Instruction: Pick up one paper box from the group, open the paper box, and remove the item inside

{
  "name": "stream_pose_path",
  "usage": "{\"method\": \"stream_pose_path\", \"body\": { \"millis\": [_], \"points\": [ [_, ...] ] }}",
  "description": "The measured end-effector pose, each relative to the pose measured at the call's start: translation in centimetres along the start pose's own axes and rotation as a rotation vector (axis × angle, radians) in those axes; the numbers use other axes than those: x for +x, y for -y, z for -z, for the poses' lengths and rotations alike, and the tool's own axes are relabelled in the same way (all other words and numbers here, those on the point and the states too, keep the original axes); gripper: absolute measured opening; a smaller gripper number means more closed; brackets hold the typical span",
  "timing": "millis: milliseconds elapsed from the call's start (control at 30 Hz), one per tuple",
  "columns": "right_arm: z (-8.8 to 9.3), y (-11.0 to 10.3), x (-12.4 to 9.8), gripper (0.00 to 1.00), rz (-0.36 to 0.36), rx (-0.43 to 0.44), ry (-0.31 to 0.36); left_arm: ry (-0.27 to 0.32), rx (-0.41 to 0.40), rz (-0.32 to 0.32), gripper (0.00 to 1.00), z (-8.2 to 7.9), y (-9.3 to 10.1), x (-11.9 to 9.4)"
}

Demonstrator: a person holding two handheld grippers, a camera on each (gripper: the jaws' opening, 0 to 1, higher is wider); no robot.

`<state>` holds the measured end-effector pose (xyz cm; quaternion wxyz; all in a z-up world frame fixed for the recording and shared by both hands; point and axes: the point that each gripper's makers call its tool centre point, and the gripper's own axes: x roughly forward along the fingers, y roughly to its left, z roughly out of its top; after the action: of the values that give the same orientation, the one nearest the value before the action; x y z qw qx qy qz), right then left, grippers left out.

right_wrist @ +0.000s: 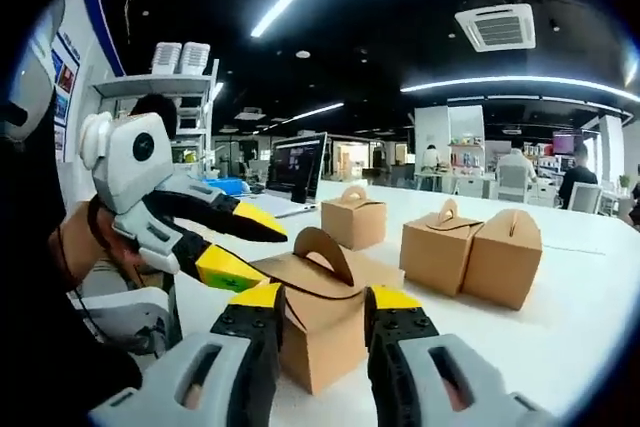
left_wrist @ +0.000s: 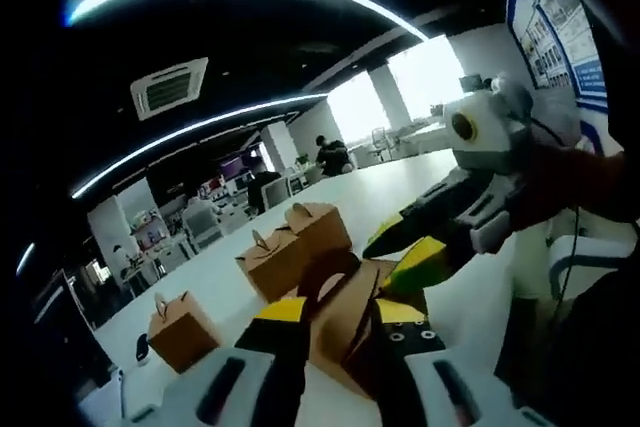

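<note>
Right gripper jaws clamped on paper box. Left gripper jaws parted beside its handle. Three boxes beyond on surface.

Right gripper jaws straddle a brown paper box with an arched handle, yellow-tipped jaws close against its sides. Left gripper enters from the left, jaws parted, lower tip at the box's top flap. Three more boxes sit behind on the white table. Laptop further back.
</note>
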<state>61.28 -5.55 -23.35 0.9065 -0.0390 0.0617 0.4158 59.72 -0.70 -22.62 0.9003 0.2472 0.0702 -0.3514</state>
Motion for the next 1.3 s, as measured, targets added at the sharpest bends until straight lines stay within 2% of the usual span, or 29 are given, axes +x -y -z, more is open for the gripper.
{"method": "stream_pose_path", "body": {
  "millis": [100,167,367,633,733,800,900,1000,1200,1300],
  "points": [
    [0.0,0.1,0.0,0.33,0.002,0.004,-0.005,-0.068,0.094,-0.011,0.2,0.0,0.0,0.0],
    [0.1,-0.1,-0.1,0.33,-0.001,0.003,-0.009,-0.103,0.134,0.007,0.18,-0.1,0.3,0.1],
    [0.0,-0.6,-0.2,0.29,-0.015,-0.034,0.001,-0.155,0.224,0.012,0.18,-0.2,0.5,0.3],
    [0.1,-0.4,-0.1,0.29,-0.009,-0.016,-0.017,-0.253,0.4,0.035,0.15,-0.3,0.8,0.4],
    [0.1,-0.4,-0.1,0.29,-0.002,-0.013,-0.014,-0.289,0.468,0.052,0.09,0.0,1.4,0.5],
    [0.1,-0.4,-0.1,0.29,0.0,-0.01,-0.014,-0.306,0.509,0.04,0.06,0.1,1.6,0.6],
    [0.1,-0.3,-0.1,0.29,0.003,-0.007,-0.022,-0.308,0.557,0.01,0.06,0.1,1.5,0.8],
    [0.1,-0.2,0.0,0.29,0.011,-0.012,-0.029,-0.289,0.558,-0.01,0.07,0.1,1.2,0.8],
    [0.1,-0.2,0.1,0.29,0.013,-0.013,-0.022,-0.275,0.62,-0.109,0.05,0.3,1.2,0.8],
    [0.1,-0.2,0.2,0.29,0.014,-0.02,-0.033,-0.236,0.59,-0.131,0.04,0.3,1.0,0.7]
  ]
}}
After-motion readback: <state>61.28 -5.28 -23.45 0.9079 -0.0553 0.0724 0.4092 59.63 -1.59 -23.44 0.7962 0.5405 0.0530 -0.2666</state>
